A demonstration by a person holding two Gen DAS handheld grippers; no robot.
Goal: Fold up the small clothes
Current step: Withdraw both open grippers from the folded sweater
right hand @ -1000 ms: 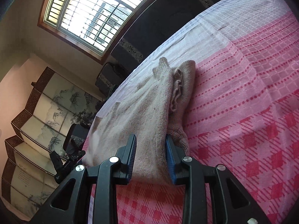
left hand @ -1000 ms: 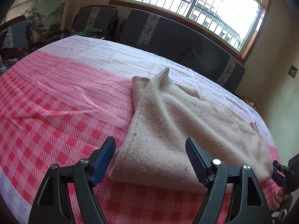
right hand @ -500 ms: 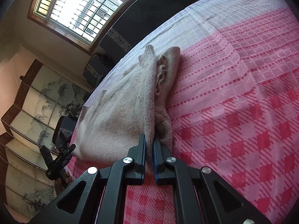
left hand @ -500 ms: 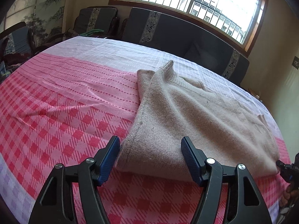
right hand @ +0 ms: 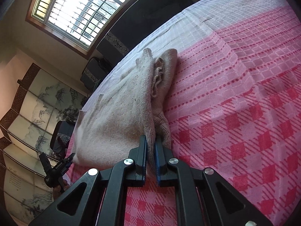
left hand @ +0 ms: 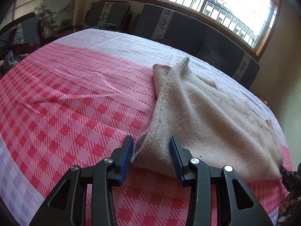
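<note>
In the left wrist view, the left tongs point(left hand: 151, 152) were closing on the near corner of the beige knit sweater point(left hand: 207, 116), which lay on the pink checked tabletop point(left hand: 65, 113). The corner sat between the blue pads, the left pad not yet pressing — we judged they might catch only one layer, and the fold would split on lifting.

In the right wrist view, the right tongs point(right hand: 150, 160) were clamped on the sweater's point(right hand: 116, 116) other near corner, its bunched lower layer just beside the pads — that layer could slip free.

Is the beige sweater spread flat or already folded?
Folded: the sweater lies doubled, with layered edges showing along its side.
</note>
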